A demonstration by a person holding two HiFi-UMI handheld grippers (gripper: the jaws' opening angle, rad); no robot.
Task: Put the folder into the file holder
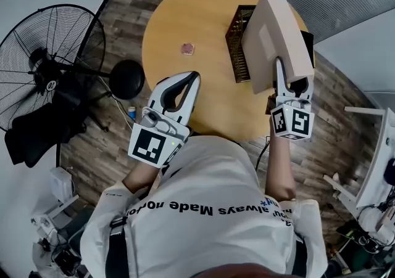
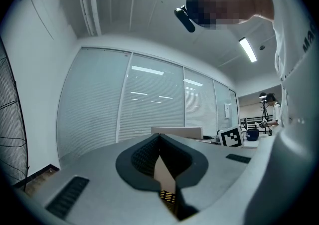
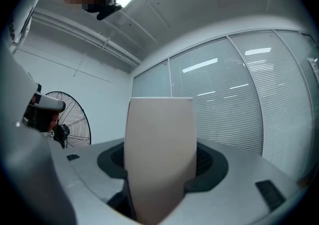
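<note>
The folder [image 1: 281, 39] is a plain beige slab with a paler rectangle on its broad face. It is thick enough that the right gripper [image 1: 293, 84] stands wide, its jaws clamped on the near end. In the right gripper view the folder [image 3: 159, 154] rises on edge between the jaws, its narrow side toward the camera.

Its long axis runs away from the person, over the right side of the file holder [image 1: 237, 45], which it partly hides. Whether it touches the holder I cannot tell. The holder is a dark mesh rack.

The left gripper [image 1: 192, 79] is nearer the person than the holder and to its left, jaws together on nothing.

The holder stands on a round, pale wooden table [image 1: 185, 12]. A small pink thing [image 1: 187, 49] lies left of the holder. Farther left, off the table, a black fan [image 1: 49, 61] stands on plank flooring [image 1: 123, 18]. Beyond the holder, white blinds [image 2: 149, 104] line a glass wall.
</note>
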